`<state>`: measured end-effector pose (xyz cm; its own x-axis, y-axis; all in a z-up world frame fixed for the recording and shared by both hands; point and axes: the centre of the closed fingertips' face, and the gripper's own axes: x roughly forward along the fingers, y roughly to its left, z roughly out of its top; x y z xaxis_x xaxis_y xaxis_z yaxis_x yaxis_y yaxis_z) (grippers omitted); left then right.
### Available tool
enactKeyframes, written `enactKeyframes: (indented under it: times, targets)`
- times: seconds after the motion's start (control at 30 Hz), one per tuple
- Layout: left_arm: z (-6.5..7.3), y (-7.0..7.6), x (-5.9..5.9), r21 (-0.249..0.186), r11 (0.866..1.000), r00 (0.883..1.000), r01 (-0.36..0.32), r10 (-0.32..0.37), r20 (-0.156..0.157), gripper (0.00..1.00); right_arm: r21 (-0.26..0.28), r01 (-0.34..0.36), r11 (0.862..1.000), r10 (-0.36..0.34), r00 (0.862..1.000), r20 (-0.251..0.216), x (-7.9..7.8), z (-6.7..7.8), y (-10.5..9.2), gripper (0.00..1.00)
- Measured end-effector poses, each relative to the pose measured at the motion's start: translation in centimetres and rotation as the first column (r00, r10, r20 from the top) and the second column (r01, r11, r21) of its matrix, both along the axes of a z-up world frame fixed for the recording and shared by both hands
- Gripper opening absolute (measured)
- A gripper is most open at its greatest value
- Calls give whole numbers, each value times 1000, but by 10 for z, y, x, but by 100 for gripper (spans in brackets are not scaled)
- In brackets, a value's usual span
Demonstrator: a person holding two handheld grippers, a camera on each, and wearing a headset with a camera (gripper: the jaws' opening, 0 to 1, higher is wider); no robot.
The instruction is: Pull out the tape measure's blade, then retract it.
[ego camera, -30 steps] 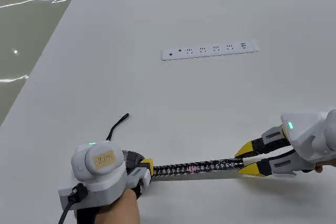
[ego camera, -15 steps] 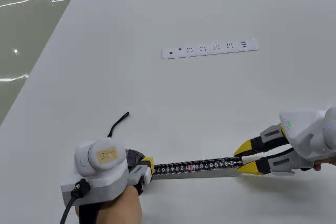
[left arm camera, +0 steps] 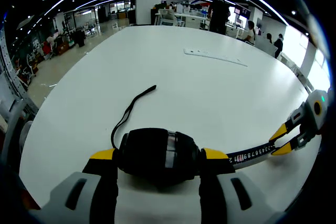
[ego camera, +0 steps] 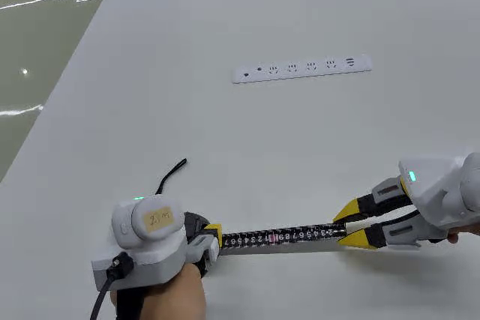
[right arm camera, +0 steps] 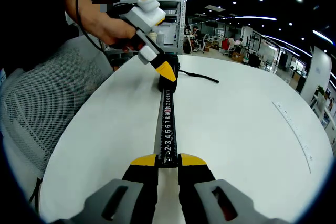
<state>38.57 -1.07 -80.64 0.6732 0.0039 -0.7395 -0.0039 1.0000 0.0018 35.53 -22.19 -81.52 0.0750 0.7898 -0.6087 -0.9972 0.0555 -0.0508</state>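
Note:
My left gripper (ego camera: 204,239) is shut on the black tape measure case (ego camera: 195,226) at the table's near left. In the left gripper view the case (left arm camera: 157,153) sits squeezed between the yellow tips of the left gripper (left arm camera: 158,155). The numbered blade (ego camera: 281,237) runs flat across the table to the right. My right gripper (ego camera: 349,226) is shut on the blade's end. In the right gripper view the blade (right arm camera: 167,124) leads from the right gripper (right arm camera: 168,160) up to the case (right arm camera: 169,80). A black wrist strap (ego camera: 169,177) trails from the case.
A white power strip (ego camera: 302,69) lies further back on the white table (ego camera: 225,110). The table's left edge drops to a glossy floor (ego camera: 37,43). A mesh chair (right arm camera: 37,114) stands beside the table in the right gripper view.
The left hand has rolled slightly. The length of blade drawn out looks the same, and the right gripper has held its place.

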Motion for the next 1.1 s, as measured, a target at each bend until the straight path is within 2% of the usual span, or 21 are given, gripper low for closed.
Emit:
enactKeyframes:
  times: [0.33, 1.1]
  targets:
    - [0, 0, 0, 2, 1000, 1000, 1, -1, 3, 58, 3, -1, 1000, 1, 1000, -1, 1, 0, 3, 14]
    - [0, 0, 0, 9, 1000, 1000, -3, 3, -14, 58, 5, -13, 1000, 13, 1000, 3, 3, -2, 7, 14]
